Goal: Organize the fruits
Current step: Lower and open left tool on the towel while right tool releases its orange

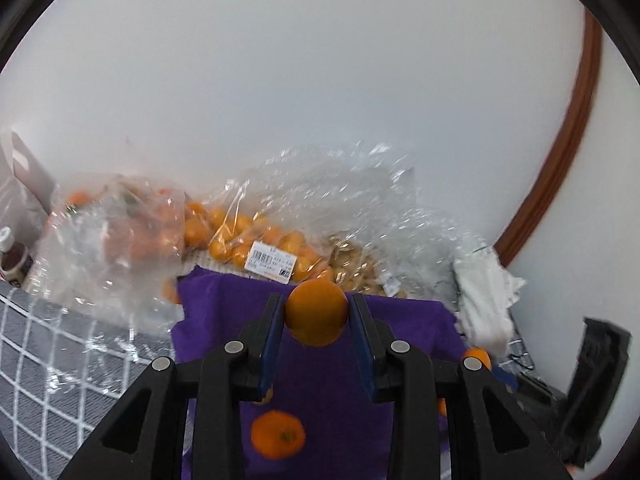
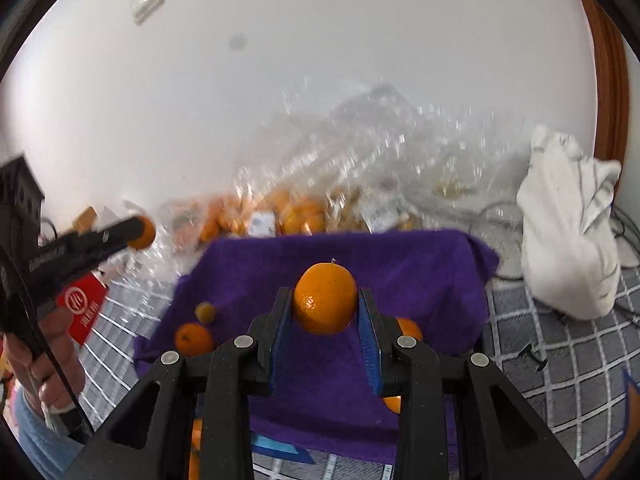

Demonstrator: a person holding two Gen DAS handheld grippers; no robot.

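My left gripper (image 1: 316, 310) is shut on a small orange (image 1: 316, 312), held above a purple cloth (image 1: 224, 312). Below it on the cloth lies a loose mandarin (image 1: 277, 434). My right gripper (image 2: 325, 306) is shut on another orange (image 2: 325, 298) over the same purple cloth (image 2: 420, 272). A mandarin (image 2: 194, 339) and a smaller dull fruit (image 2: 205, 313) rest on the cloth to its left; another orange (image 2: 410, 328) peeks out behind the right finger. The left gripper with its orange (image 2: 141, 233) appears at the left of the right wrist view, held by a hand (image 2: 48, 360).
Clear plastic bags of oranges (image 1: 240, 236) and other fruit (image 1: 116, 232) lie against the white wall behind the cloth. A white crumpled bag (image 2: 568, 232) stands at the right. A red packet (image 2: 82, 306) lies at the left on the grey checked cover (image 2: 560, 344).
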